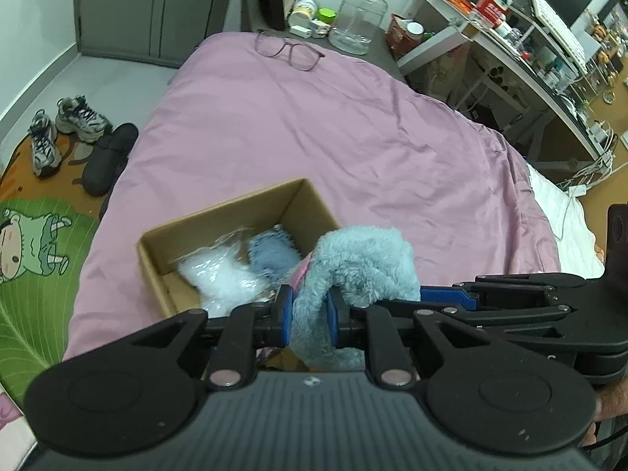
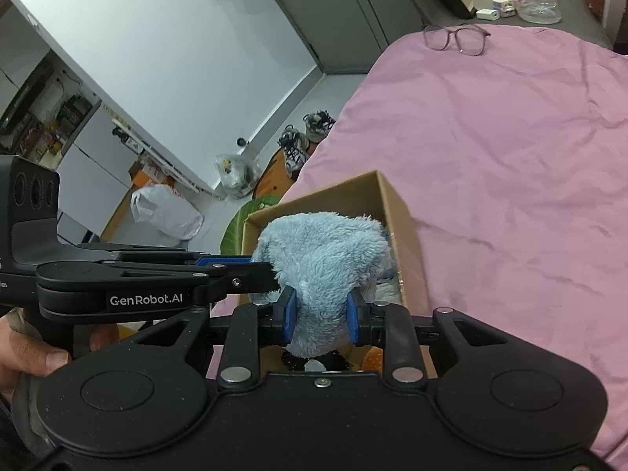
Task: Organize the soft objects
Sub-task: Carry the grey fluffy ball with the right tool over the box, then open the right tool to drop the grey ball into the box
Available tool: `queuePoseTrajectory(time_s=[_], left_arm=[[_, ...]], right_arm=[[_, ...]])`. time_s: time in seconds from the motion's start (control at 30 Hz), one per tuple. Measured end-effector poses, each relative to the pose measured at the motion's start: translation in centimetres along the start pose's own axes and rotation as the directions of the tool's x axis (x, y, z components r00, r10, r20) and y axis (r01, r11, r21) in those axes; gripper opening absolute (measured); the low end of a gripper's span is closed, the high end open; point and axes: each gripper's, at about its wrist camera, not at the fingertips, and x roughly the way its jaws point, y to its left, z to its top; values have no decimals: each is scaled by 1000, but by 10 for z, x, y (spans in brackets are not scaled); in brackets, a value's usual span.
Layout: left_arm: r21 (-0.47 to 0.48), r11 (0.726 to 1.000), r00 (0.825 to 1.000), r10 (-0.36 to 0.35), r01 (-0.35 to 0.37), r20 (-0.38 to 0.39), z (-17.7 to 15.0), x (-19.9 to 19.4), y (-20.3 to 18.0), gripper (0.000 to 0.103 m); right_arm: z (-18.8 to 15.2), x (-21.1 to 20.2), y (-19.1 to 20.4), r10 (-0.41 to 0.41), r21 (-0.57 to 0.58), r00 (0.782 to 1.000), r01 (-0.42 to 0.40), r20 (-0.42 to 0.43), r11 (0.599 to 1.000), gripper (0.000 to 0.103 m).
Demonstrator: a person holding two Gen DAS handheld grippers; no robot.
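A fluffy light-blue plush item (image 1: pixel 353 271) is held by both grippers over the near right corner of an open cardboard box (image 1: pixel 219 219) on the pink bed. My left gripper (image 1: pixel 310 314) is shut on one end of it. My right gripper (image 2: pixel 320 316) is shut on the other end (image 2: pixel 325 259), above the box (image 2: pixel 388 200). The right gripper also shows from the side in the left wrist view (image 1: pixel 447 298). Inside the box lie a white fluffy item in clear wrap (image 1: pixel 219 278) and a blue-grey soft item (image 1: pixel 271 255).
The pink bedspread (image 1: pixel 314 137) stretches ahead. Glasses (image 1: pixel 290 49) lie at its far end near a clear jar (image 1: pixel 359 15). Sneakers (image 1: pixel 62 129) and a green cartoon rug (image 1: pixel 35 274) are on the floor left. A cluttered desk (image 1: pixel 549 51) stands right.
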Motion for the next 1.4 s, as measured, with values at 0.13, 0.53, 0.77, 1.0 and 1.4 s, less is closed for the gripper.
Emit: queuePoseTrajectory(time_s=[0.13,0.53,0.77,1.0,1.4], left_arm=[[-24,1000,1000,-6,6,-9,-7,3,13,17],[-47,999,998,-17,14,-58,-24,22,31,18],[-17,1000,998,0,-1,-60,-31,23,25,20],[-23,999,999,29,-30,-35,-34,14,22,21],[-30,994,994,104,-103,35,-42,-27,-12,47]], right_arm=[[-4,11,8,-15,-18,1000,14,-26,1000,25],[-15,31,10,-85,-23,991,83,-100,996,32],[-15,25,8,-102,-19,991,101,-86,995,33],[-17,11,8,-96,-24,993,95,-66,995,33],[-27,-49,9,-90,-56,995,92,44,994,61]])
